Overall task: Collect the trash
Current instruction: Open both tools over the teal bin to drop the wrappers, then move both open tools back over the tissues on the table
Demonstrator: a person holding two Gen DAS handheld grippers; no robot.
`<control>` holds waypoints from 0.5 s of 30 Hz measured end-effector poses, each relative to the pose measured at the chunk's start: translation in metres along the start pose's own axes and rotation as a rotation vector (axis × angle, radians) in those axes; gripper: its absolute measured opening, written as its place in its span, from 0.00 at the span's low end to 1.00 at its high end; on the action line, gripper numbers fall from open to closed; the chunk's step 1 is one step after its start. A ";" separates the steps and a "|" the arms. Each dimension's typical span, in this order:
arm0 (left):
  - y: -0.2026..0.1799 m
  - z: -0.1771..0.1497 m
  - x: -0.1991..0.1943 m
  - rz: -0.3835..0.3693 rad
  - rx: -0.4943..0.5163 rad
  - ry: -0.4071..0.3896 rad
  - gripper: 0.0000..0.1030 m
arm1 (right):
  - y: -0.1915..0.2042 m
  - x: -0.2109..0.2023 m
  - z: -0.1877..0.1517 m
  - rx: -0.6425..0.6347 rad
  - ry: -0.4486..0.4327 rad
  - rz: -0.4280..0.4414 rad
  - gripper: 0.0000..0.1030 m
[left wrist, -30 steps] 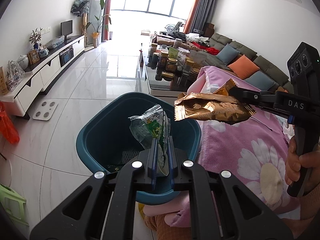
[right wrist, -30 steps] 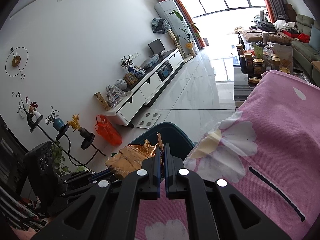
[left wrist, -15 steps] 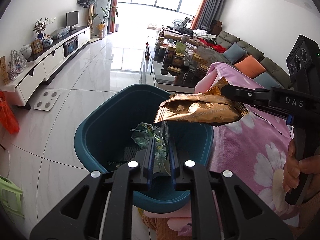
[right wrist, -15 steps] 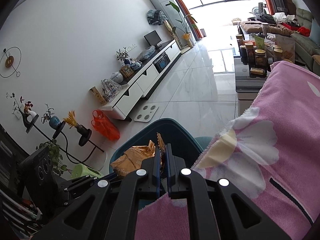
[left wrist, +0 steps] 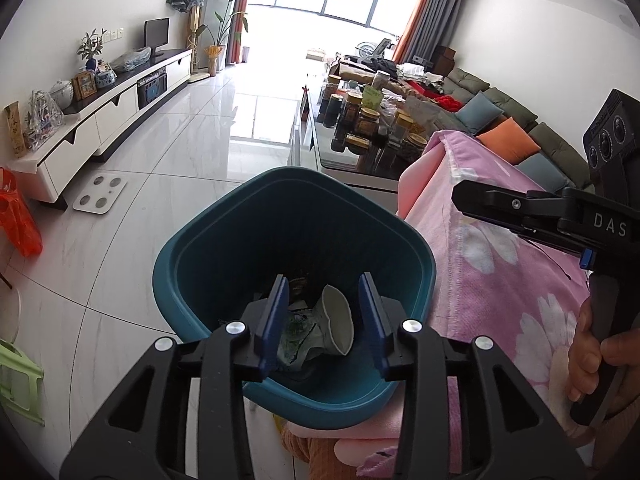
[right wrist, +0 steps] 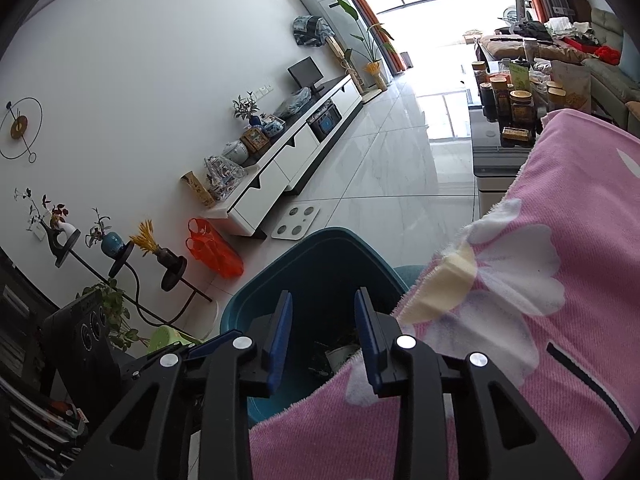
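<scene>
Left wrist view: the left claw (left wrist: 323, 320) is seen with its jaws just parted and nothing between them, held over the teal bin (left wrist: 192, 256), and directly below it a green wrapper (left wrist: 298, 332) and a crumpled white cup (left wrist: 336, 320) are found lying at the bin's bottom. The right claw (right wrist: 322, 334) has likewise just been opened and is held empty above the bin's rim (right wrist: 320, 236), with the pink flowered blanket (right wrist: 540, 300) just to its right.
</scene>
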State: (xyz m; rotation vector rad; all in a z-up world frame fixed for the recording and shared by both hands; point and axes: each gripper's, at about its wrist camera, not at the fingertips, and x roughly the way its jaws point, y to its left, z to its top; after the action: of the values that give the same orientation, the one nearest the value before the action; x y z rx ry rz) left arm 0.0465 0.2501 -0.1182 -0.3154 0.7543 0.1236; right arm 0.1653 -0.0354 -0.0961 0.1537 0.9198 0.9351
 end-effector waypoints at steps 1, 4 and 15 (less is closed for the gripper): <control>-0.002 0.000 -0.004 -0.007 0.005 -0.010 0.39 | 0.001 -0.005 -0.001 -0.004 -0.007 0.002 0.31; -0.012 -0.001 -0.017 -0.023 0.027 -0.041 0.45 | 0.003 -0.026 -0.003 -0.031 -0.034 0.005 0.37; -0.093 -0.012 -0.047 -0.223 0.194 -0.076 0.54 | -0.006 -0.127 -0.032 -0.119 -0.194 -0.071 0.47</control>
State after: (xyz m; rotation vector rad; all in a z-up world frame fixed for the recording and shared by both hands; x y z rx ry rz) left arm 0.0256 0.1584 -0.0723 -0.2073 0.6460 -0.1466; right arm 0.1128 -0.1422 -0.0419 0.1071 0.6848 0.8902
